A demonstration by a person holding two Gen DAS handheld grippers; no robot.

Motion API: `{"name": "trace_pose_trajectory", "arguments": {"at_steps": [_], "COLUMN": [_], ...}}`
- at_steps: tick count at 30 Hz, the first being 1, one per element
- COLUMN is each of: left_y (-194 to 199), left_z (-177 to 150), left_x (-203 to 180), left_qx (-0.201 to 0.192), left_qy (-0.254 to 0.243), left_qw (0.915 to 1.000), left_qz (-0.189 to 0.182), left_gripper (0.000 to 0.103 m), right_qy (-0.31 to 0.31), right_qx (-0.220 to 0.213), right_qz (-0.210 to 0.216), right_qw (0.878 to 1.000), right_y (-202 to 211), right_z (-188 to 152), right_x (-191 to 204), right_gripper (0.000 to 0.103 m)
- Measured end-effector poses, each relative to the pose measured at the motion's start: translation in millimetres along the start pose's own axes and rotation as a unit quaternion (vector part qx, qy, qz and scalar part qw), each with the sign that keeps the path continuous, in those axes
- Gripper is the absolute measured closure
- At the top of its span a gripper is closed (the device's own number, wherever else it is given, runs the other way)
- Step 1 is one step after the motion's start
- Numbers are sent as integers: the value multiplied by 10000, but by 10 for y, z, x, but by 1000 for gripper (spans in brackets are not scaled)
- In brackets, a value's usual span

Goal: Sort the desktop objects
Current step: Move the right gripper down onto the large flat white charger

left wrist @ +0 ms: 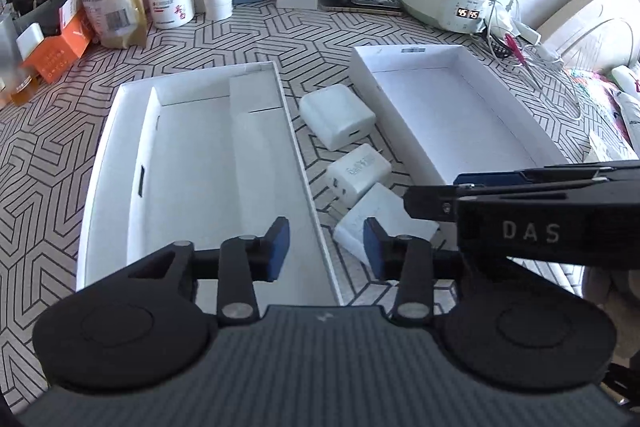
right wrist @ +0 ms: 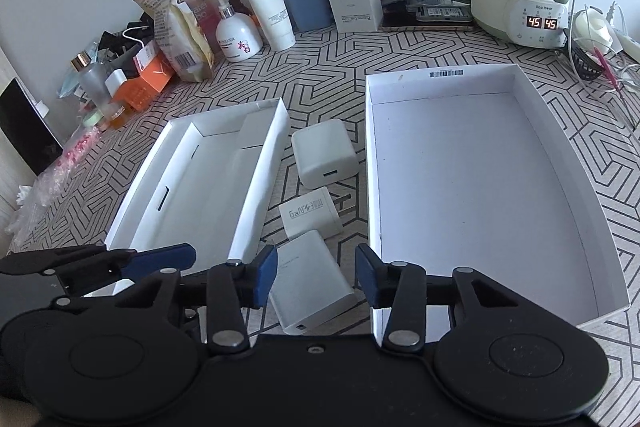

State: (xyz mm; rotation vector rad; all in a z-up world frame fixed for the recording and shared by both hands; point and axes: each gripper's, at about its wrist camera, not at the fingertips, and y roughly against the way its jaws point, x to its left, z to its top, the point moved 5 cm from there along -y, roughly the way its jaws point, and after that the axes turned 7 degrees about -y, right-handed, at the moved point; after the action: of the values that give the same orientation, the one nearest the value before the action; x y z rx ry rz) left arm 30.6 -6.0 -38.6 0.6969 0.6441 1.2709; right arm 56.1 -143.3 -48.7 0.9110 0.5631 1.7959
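Hovering low over the table (right wrist: 320,83), I hold both tools spread wide with nothing between their pads. My right tool (right wrist: 316,277) sits above the nearest white charger (right wrist: 310,279). My left tool (left wrist: 326,247) hangs just left of that charger, over the left box's (right wrist: 256,195) edge. Two more chargers (right wrist: 324,157) (right wrist: 310,219) lie beyond the charger, and the right box (right wrist: 480,187) stands to its right.

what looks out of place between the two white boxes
Three white chargers lie loose on the tablecloth between the left box and right box, at differing angles. Neither box holds any.
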Motion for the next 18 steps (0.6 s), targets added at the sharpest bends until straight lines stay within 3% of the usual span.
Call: {"name": "trace_pose_trajectory", "arguments": {"at_steps": [4,9,12,18], "left_y": [52,122,155,200], "left_z": [-16,56,-78,-16], "left_x": [53,-25,22,134], "left_qx": [58,35,135,11], "left_qy": [214,126,233,570], "left_qw": [9997,9998,9993,9980], "left_qz": [-131,-150,-244,-268], "left_gripper": [47,41,35,35], "right_qy": [-130,-65,-125,-139], "right_qx": [147,191,314,234], "right_qz": [90,-84,-41,72], "right_qw": [9998,9998,9994,9996], "right_y": [-24,-87,-80,12], "right_z": [-3,-6,-16,1], "right_x": [-10,-6,-21,-41], "right_gripper": [54,54,54,54]}}
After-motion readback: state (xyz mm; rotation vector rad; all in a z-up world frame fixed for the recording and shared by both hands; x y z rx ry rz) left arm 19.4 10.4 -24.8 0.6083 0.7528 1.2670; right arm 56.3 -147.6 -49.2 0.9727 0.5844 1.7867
